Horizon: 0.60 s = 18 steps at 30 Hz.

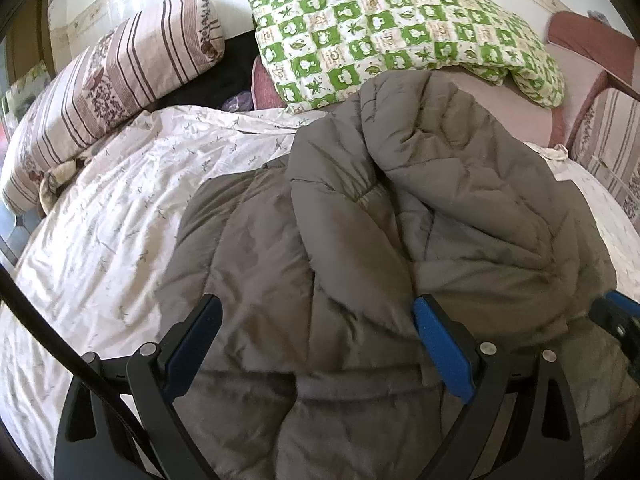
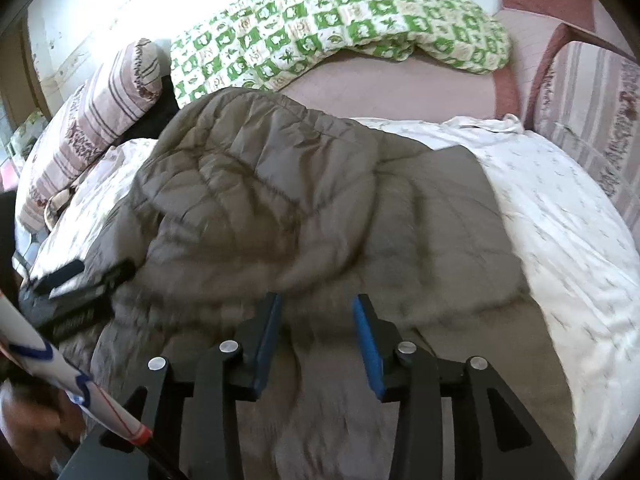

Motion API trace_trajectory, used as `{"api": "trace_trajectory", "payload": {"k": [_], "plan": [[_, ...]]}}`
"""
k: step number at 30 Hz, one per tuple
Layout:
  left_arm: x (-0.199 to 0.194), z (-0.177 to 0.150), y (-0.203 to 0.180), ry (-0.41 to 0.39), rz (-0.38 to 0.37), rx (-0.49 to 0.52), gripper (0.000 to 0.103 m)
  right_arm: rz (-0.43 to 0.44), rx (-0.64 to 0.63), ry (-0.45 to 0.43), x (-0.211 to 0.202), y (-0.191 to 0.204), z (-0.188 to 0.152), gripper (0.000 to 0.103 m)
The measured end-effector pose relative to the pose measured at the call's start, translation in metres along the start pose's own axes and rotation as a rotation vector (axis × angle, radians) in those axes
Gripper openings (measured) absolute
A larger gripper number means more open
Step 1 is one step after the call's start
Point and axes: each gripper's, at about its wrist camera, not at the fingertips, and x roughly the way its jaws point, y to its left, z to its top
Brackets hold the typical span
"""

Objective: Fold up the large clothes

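A large grey-brown quilted jacket (image 1: 360,240) lies bunched on a white floral sheet (image 1: 120,220) on the bed; it also fills the right wrist view (image 2: 300,208). My left gripper (image 1: 316,320) is open wide just above the jacket's near part, with nothing between its blue pads. My right gripper (image 2: 316,312) is open above the jacket's near edge and holds nothing. The right gripper shows at the right edge of the left wrist view (image 1: 618,320). The left gripper shows at the left of the right wrist view (image 2: 80,280).
A striped bolster (image 1: 108,92) lies at the far left. A green-and-white checked quilt (image 1: 400,32) lies at the back on a pink sofa (image 1: 520,108). A striped cushion (image 2: 592,112) is at the right. The white sheet (image 2: 560,220) spreads right of the jacket.
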Motion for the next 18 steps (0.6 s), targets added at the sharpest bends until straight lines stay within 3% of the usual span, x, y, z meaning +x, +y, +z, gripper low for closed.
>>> {"api": "trace_trajectory", "payload": {"k": [8, 14, 18], "plan": [[-0.035, -0.022, 0.017, 0.002, 0.037, 0.009, 0.096, -0.052, -0.024, 0.02, -0.064, -0.018, -0.062, 0.045], [-0.049, -0.057, 0.03, 0.084, 0.031, -0.031, 0.096, -0.049, 0.005, 0.059, -0.082, -0.037, -0.104, 0.045], [-0.07, -0.086, 0.025, 0.076, 0.052, 0.005, 0.096, -0.018, 0.045, 0.062, -0.092, -0.05, -0.127, 0.045]]}}
